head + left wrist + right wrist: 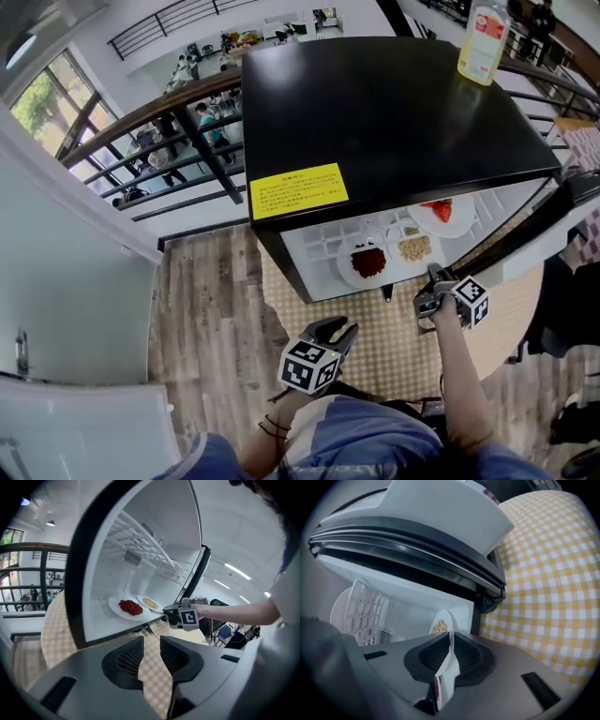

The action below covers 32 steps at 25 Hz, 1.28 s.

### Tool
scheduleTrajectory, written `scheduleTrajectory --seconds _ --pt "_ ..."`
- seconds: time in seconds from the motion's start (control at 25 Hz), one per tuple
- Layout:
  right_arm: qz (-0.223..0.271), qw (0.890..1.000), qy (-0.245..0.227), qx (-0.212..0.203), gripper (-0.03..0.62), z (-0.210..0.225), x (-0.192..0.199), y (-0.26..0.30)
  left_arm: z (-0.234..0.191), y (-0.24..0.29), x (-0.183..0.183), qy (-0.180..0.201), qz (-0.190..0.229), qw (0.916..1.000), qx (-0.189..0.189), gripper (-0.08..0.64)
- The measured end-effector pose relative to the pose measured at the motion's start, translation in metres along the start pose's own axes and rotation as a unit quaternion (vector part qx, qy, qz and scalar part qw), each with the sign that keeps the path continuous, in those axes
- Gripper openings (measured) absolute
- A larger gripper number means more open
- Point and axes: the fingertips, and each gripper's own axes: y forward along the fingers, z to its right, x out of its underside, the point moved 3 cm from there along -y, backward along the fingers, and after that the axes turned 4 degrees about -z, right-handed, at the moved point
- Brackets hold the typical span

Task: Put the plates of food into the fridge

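Surface: checked cloth [375,347] under fridge [375,103]; door open for loading.
Right gripper [434,277]: at fridge mouth, clamped on the near rim of the red-food plate [114,605]. An edge grip keeps the jaws off the food.
Red-food plate: on fridge floor at the front, just beside grain plate [396,246]; judged nearly placed.
Left gripper [342,328]: low in front of fridge, jaws apart with only cloth between; probably kept out of the way.
Next: release plate, withdraw.

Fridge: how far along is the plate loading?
Done: the grain plate and a plate of red slices sit inside the fridge. In hand: the right gripper is shut on the rim of the red-berry plate, lying beside the grain plate. The left gripper is open, empty. Remaining, likely: release and close up.
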Motion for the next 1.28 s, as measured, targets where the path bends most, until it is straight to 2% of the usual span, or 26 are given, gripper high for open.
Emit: scheduleTrajectory --seconds 0.16,0.24,0.4,0.64,0.76,0.92,1.08,1.16,1.28 --pt "-0.012 1.0 -0.017 0.017 0.071 0.0 0.0 0.0 -0.01 -0.015 0.021 -0.026 -0.007 0.9994 -0.021 0.117" --pt "-0.014 1.0 -0.024 0.012 0.101 0.0 0.001 -0.005 -0.014 -0.019 0.02 -0.033 0.001 0.999 -0.03 0.117" --pt "-0.015 0.999 -0.031 -0.005 0.101 0.002 0.003 -0.026 -0.017 -0.019 0.009 -0.032 0.017 0.9986 -0.037 0.117" --pt "-0.06 0.991 -0.111 -0.035 0.101 -0.004 0.016 -0.069 -0.003 -0.016 -0.015 -0.019 0.041 0.9982 -0.04 0.117" --pt "-0.076 0.981 -0.174 -0.041 0.101 -0.013 0.022 -0.094 0.015 -0.017 -0.022 -0.01 0.051 0.998 -0.036 0.117" --pt "-0.109 0.959 -0.257 -0.041 0.101 -0.029 0.043 -0.123 0.036 -0.022 -0.021 -0.007 0.061 0.9973 -0.04 0.117" --pt "-0.145 0.932 -0.321 -0.085 0.101 -0.047 0.068 -0.149 0.061 -0.024 -0.019 -0.017 0.076 0.9963 -0.037 0.117" --pt "-0.162 0.921 -0.34 -0.102 0.1 -0.049 0.079 -0.162 0.074 -0.026 -0.018 -0.013 0.079 0.9961 -0.036 0.117" --pt "-0.186 0.91 -0.347 -0.127 0.1 -0.043 0.095 -0.18 0.092 -0.03 -0.016 -0.005 0.087 0.9955 -0.039 0.117"
